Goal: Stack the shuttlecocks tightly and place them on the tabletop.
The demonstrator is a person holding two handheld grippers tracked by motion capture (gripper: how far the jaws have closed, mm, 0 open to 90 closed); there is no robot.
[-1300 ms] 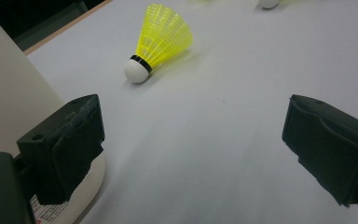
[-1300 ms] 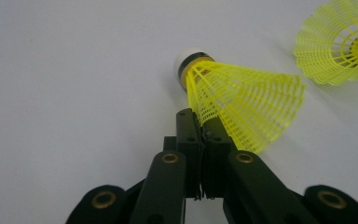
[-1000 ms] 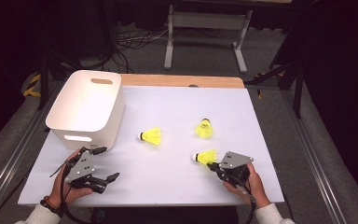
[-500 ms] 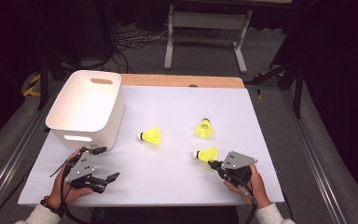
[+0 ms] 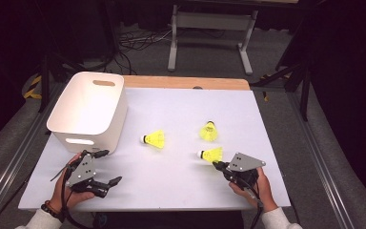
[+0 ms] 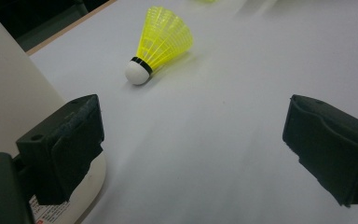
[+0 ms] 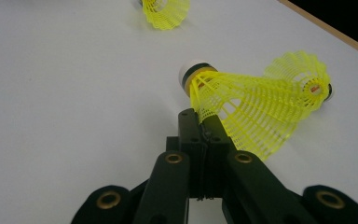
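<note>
shuttlecock (image 5: pixel 211 154) near table's front edge (image 5: pixel 171 208)

Cut off by the top edge of the right gripper view: the far shuttlecock (image 7: pixel 166 11), cork unseen. Partly masked there by the nearest shuttlecock (image 7: pixel 242 105): a third one (image 7: pixel 307 79) behind its skirt. Clipped by the left gripper view's left edge: the white bin (image 6: pixel 9 107). Blurred along the top: a yellow scrap (image 6: pixel 205 1), too smeared to identify.

High view overhead facing forward, tool views close, sharing table (image 5: pixel 181 119)
</note>
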